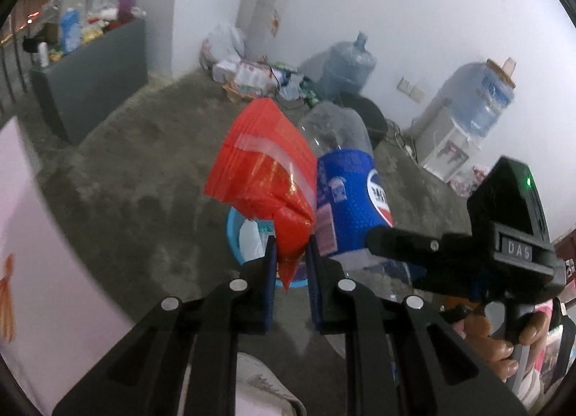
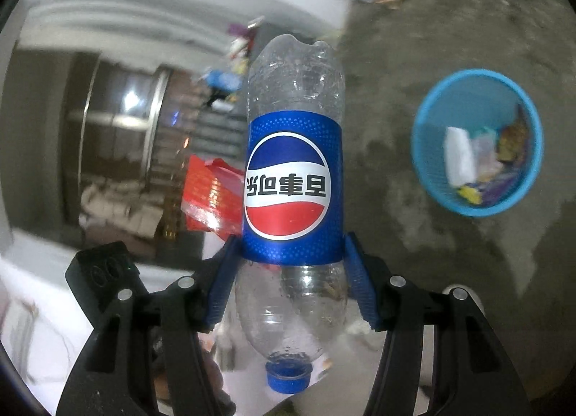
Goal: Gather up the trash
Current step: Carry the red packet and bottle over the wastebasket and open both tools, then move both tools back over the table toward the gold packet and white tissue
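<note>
While the left gripper (image 1: 291, 247) pinches a red wrapper (image 1: 262, 167) and the right gripper (image 2: 292, 268) clamps a bottle (image 2: 293, 178), either could miss the basket (image 2: 424, 149) at three o'clock.

Concrete floor (image 2: 450, 265) below me is carrying a blue basket (image 2: 424, 149); litter pile (image 1: 252, 77) and water jugs (image 1: 347, 67) are lying along its wall edge.

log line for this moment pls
left gripper: shut on red wrapper | right gripper: shut on pepsi bottle | blue basket: on floor, holds trash
</note>
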The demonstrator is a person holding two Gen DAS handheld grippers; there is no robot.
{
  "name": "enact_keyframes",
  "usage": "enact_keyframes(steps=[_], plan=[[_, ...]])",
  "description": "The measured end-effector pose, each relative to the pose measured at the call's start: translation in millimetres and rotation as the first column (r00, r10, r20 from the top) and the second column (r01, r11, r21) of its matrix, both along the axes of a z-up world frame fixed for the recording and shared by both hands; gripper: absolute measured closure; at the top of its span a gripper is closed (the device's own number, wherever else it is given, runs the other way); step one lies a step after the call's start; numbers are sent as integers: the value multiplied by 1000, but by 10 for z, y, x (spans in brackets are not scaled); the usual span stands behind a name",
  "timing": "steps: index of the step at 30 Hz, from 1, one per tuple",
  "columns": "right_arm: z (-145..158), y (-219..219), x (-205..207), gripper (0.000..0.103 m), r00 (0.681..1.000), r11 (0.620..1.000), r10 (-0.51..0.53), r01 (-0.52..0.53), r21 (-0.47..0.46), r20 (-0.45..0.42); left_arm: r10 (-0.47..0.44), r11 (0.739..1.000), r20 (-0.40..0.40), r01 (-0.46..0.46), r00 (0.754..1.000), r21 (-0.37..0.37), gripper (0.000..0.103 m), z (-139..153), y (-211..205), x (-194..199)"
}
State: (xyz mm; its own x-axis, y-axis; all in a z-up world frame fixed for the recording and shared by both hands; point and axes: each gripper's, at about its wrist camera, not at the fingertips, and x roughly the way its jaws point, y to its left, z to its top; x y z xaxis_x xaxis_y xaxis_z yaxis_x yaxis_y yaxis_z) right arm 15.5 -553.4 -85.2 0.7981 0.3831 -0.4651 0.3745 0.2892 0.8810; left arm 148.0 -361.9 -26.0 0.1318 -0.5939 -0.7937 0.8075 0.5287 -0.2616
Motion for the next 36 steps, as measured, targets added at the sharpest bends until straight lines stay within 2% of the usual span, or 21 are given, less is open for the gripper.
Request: enact_keyframes(steps=[3,5,6,7,10,13,16,21,24,27,30,33,36], plan=[[-349,-215,60,43,996,996,-60,64,69,-63,-32,998,-26,33,999,56,85,-291,-437,181],[-584,-394,109,31,989,991,-102,110,74,-106,-39,996,-9,40,999,81,65,-439,-619,306],[-724,-448,140,29,986,987,-113,126,98,-121,-49,993,-8,50,999,110,40,-588,-770,376],[-916,-529,150,29,981,978,-131,151,142,-142,-45,990,-10,46,999,136,26,-696,-838,438],[-1193,-682,35,28,943,961,-198,241,138,-267,-14,982,-14,17,1000,186,26,-903,-908,560],[-1243,-637,-85,28,940,956,-220,261,132,-260,8,989,-78,4,997,146,25,-919,-912,571],[-1203,-576,-95,28,935,964,-220,253,86,-278,14,994,-76,-6,997,111,24,-797,-869,525],[-1016,-543,-86,28,926,971,-229,237,-10,-301,40,998,-72,-37,997,53,24,-553,-705,507],[-772,-510,-18,28,924,972,-229,200,-124,-307,51,998,-67,-50,996,25,23,-363,-538,443],[-504,-370,60,26,926,956,-219,141,-258,-308,72,997,-56,-73,996,-12,20,-154,-277,380],[-148,-158,162,19,925,901,-222,74,-427,-308,84,996,-58,-86,995,-29,17,-10,-68,351],[128,142,265,12,926,812,-214,-8,-583,-311,119,992,-47,-121,992,-45,17,191,290,310],[284,474,360,8,927,697,-198,-94,-711,-317,165,984,-18,-166,986,-62,14,346,594,270]])
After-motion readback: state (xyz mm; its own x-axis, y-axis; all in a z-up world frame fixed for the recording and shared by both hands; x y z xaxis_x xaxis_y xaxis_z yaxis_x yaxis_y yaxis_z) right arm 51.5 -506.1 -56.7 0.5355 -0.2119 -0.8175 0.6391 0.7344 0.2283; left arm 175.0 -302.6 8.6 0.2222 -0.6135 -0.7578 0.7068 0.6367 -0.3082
